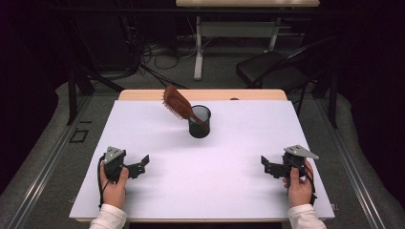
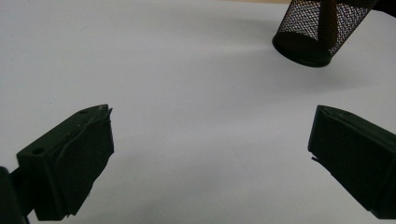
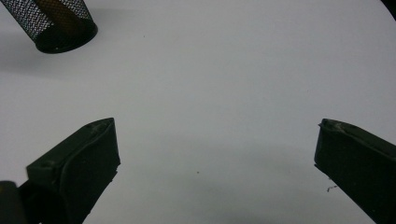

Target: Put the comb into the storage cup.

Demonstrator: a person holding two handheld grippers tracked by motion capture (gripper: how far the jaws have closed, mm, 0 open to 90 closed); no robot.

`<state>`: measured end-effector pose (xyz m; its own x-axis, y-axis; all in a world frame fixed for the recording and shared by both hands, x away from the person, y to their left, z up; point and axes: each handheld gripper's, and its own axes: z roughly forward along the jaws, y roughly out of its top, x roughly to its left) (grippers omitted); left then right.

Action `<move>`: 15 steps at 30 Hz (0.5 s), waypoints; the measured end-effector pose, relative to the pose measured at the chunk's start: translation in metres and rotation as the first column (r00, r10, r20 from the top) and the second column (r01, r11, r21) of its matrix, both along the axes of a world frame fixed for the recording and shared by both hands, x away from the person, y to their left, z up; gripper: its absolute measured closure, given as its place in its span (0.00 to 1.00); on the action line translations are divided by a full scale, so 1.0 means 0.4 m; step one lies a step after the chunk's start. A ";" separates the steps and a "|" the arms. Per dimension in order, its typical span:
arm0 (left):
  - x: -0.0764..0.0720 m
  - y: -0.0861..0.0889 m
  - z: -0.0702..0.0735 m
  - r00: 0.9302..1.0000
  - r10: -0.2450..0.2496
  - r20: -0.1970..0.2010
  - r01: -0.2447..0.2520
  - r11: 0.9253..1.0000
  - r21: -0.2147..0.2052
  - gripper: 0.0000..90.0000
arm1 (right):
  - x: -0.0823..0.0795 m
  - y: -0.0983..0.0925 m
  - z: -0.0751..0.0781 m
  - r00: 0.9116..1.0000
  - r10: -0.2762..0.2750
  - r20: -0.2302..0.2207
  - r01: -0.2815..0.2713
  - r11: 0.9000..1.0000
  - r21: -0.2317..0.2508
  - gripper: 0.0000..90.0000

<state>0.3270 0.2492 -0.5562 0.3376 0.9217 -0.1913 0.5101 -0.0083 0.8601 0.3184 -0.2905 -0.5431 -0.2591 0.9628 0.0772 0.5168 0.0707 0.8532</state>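
High view gives me the clearest layout: a black mesh cup [image 1: 199,122] stands upright on the white table sheet [image 1: 239,191], toward the far middle of it, and I take that cup as my landmark. A brown hairbrush [image 1: 176,104] stands in the cup handle-down, its bristled head leaning out over the rim to the cup's left and far side. My left gripper [image 1: 141,163] sits on the near side of the cup and off to its left, well apart from it, low over the sheet with the person's left hand [image 1: 112,187] wrapped around its body. My right gripper [image 1: 265,164] is on the near side of the cup too, off to its right and about as far away, held by the right hand [image 1: 299,185]. Both point inward toward the middle of the sheet. In the left gripper view I see the two black jaws spread wide with nothing but bare sheet between them, and the mesh cup [image 2: 316,29] sits beyond them at the upper right, the brush handle showing through the mesh. In the right gripper view the jaws are likewise wide apart and empty, with the cup [image 3: 56,23] at the upper left, beyond the jaw tips.
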 end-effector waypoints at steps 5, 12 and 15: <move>-0.001 -0.001 -0.002 1.000 -0.005 -0.005 0.005 1.000 0.004 0.00 | 0.002 -0.002 -0.004 1.000 -0.001 -0.007 0.001 1.000 0.005 0.00; -0.002 -0.002 -0.003 1.000 -0.006 -0.009 0.006 1.000 0.004 0.00 | 0.003 -0.003 -0.007 1.000 -0.003 -0.012 0.003 1.000 0.012 0.00; -0.001 -0.005 -0.005 1.000 -0.009 -0.010 0.009 1.000 0.003 0.00 | 0.003 -0.002 -0.007 1.000 -0.003 -0.010 0.003 1.000 0.013 0.00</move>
